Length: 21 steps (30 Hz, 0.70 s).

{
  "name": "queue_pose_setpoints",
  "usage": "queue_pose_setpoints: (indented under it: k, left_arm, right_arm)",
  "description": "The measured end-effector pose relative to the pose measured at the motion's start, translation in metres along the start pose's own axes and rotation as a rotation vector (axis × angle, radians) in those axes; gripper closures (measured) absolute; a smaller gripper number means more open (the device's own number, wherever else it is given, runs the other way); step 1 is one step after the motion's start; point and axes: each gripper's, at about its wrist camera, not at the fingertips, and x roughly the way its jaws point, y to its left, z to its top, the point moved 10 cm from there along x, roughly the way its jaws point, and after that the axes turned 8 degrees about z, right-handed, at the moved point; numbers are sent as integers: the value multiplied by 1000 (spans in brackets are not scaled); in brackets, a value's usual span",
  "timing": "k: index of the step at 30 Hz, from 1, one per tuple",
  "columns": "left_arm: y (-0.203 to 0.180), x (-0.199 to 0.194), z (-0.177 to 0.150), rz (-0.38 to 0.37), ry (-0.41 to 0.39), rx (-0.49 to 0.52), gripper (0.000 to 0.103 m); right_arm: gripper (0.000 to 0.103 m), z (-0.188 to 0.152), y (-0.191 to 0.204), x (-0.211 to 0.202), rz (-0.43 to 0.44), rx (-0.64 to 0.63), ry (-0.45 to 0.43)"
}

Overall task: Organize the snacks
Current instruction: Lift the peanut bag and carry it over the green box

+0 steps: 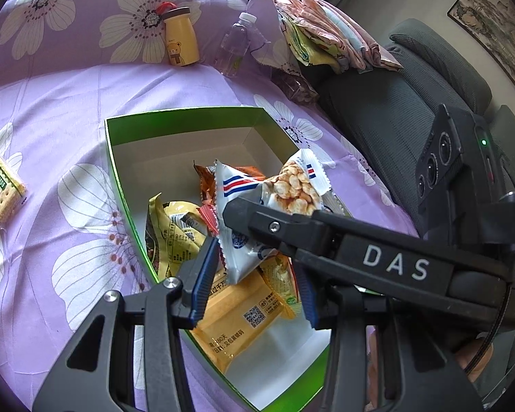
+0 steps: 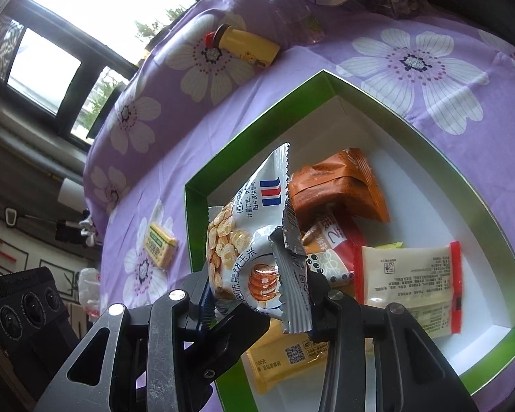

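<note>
The right gripper (image 2: 257, 304) pinches a white corn-snack packet (image 2: 247, 237) above the green box (image 2: 195, 202). The left gripper (image 1: 255, 286) hangs spread, empty, just beneath. Next: lower and release.

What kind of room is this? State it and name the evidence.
Probably a home living room: a grey sofa beside a table under a purple floral cloth, a framed landscape painting on the wall, and folded laundry piled nearby.

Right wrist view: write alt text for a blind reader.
The right claw grips a white corn snack packet above a green-rimmed box holding other snacks, on a purple floral cloth.
</note>
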Motion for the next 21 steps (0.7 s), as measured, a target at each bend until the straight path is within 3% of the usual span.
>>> queue_pose_setpoints:
  k: [21]
  left_arm:
    - [8, 15, -6, 79, 22, 7, 60]
  right_arm:
    - [61, -3, -6, 7, -83, -22, 15]
